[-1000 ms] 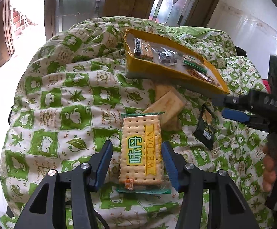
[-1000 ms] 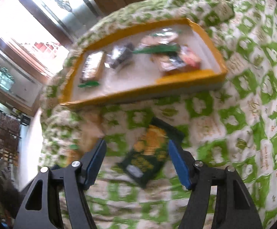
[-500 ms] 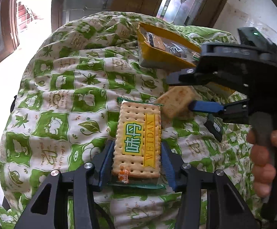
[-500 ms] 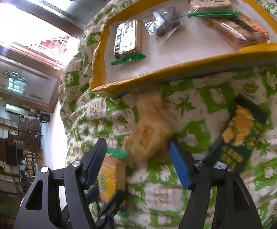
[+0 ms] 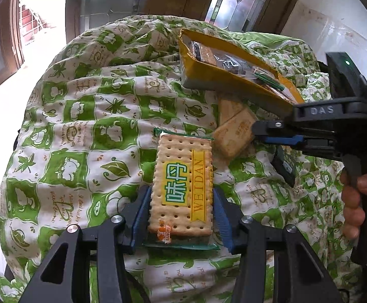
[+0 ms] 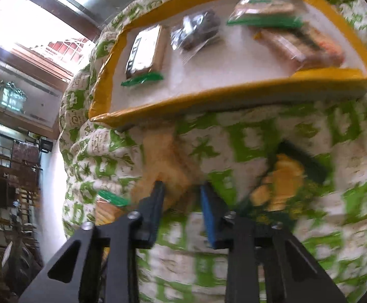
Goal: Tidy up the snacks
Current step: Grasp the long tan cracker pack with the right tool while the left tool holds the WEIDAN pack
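— Fingers first: your left gripper (image 5: 182, 208) pinches the WEIDAN cracker pack (image 5: 183, 185) by its long sides, on the green-and-white cloth (image 5: 82, 136).

— And your right gripper (image 6: 182, 197)?

— Its jaws have just been closing around the tan biscuit packet (image 6: 169, 169) below the yellow tray (image 6: 224, 93); blur hides whether the pads press. The dark green snack pack (image 6: 284, 176) lies just beside.

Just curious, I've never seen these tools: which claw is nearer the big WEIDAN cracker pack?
Left. The left claw has its pads along both sides of the WEIDAN cracker pack. The right claw is beyond it, at the plain tan cracker packs near the yellow tray.
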Tool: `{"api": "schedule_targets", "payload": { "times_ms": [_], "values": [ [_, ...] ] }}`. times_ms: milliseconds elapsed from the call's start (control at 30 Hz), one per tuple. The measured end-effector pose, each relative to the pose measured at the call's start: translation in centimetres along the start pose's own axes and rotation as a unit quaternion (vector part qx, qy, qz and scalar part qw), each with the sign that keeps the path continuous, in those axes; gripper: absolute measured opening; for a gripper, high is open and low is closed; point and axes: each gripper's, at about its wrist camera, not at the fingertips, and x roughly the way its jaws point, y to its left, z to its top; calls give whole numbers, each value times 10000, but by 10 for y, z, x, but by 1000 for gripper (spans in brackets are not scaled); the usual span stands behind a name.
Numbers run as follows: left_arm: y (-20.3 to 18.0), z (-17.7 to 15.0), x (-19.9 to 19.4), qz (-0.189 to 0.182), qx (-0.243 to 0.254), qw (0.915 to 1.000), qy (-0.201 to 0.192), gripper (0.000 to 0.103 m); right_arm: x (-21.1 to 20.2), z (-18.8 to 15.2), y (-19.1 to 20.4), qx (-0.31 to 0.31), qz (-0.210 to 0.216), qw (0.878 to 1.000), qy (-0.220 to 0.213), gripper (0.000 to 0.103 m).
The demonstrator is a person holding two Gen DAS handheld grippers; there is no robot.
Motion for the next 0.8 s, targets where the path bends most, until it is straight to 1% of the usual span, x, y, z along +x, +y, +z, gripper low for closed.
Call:
{"api": "schedule_targets", "payload": {
  "times_ms": [33, 67, 133, 200, 233, 267, 300, 333, 367, 467, 567, 700, 767, 800],
  "values": [
    [-1, 1, -1, -10, -5, 10000, -19, 51, -4, 1, -3, -12, 89, 10000, -42, 7],
    [-2, 1, -2, -2, 7, 10000, -46, 51, -7, 2, -8, -3, 149, 9999, -73, 2],
    [-4, 5, -5, 82, 81, 9998, -139, 51, -9, 4, -14, 130, 262, 9995, -118, 3],
    [-6, 11, -4, 103, 147, 9998, -119, 51, -12, 4, -20, 327, 497, 9981, -147, 5],
    [-6, 13, -3, 109, 168, 9997, -129, 51, -12, 2, -21, 487, 577, 9970, -153, 9],
    [-7, 15, -2, 110, 185, 9997, -138, 51, -13, 2, -21, 542, 616, 9965, -136, 16],
    [-7, 18, -1, 115, 201, 9996, -141, 51, -13, 1, -20, 599, 666, 9959, -123, 39],
    [-7, 20, 1, 123, 211, 9996, -141, 51, -12, -1, -17, 651, 678, 9955, -109, 55],
    [-7, 21, 3, 119, 217, 9996, -134, 51, -12, -2, -15, 681, 664, 9954, -116, 56],
    [-5, 20, 8, 65, 175, 9998, -77, 51, -6, -3, 1, 628, 620, 9960, -107, 56],
    [-5, 15, 10, 62, 193, 9998, -23, 51, 3, -4, 12, 667, 484, 9966, -63, 56],
    [-3, 9, 7, -11, 157, 9999, -10, 51, 18, -2, 22, 624, 99, 9980, -35, 56],
    [-1, 7, 4, -48, 146, 9999, -21, 51, 26, -2, 23, 544, -95, 9985, -22, 53],
    [1, 6, 2, -70, 138, 9999, -28, 51, 27, -2, 24, 462, -160, 9988, -24, 49]
  ]
}}
